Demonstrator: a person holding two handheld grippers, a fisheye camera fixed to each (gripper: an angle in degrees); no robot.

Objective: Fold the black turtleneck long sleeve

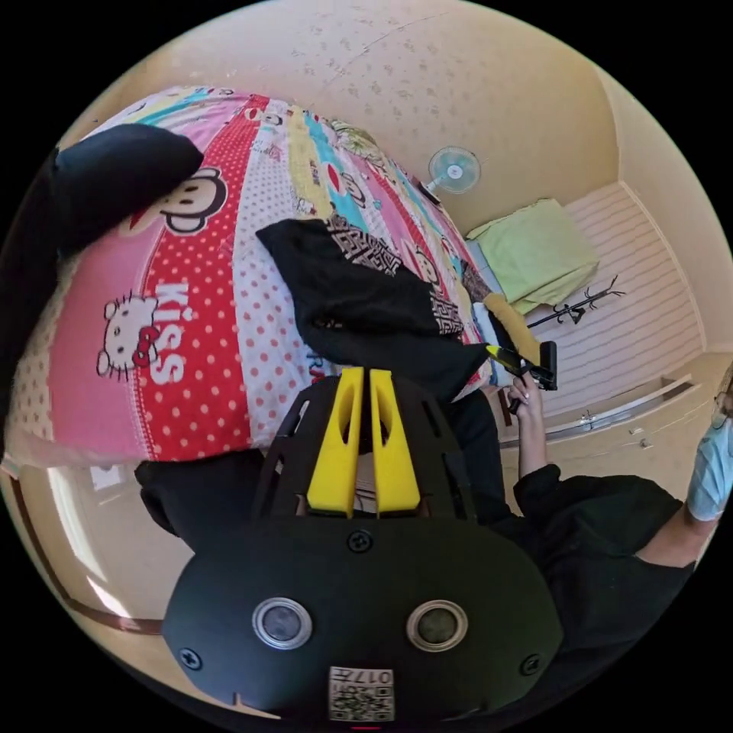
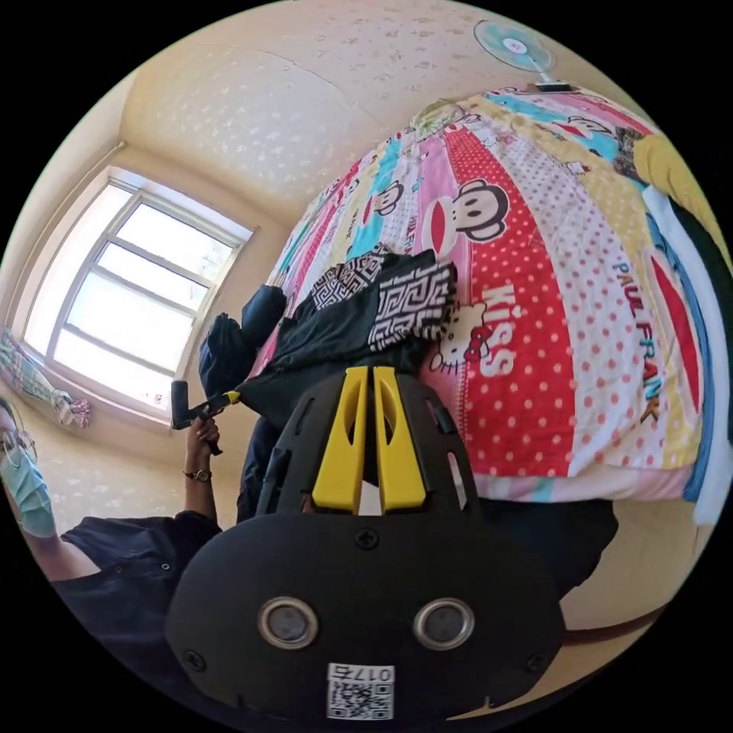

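Black turtleneck (image 1: 359, 305) stretched along bed (image 1: 198, 366) edge; both grippers' jaws clamp its corners.

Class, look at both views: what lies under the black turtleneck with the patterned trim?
Under the black turtleneck with patterned trim lies the colourful cartoon-print bedsheet, pink and red dotted stripes showing around it. The garment hides the sheet directly beneath, and anything else there cannot be seen.

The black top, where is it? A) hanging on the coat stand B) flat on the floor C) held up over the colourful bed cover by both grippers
C: the black top is lifted above the bed cover, a gripper pinching each end.
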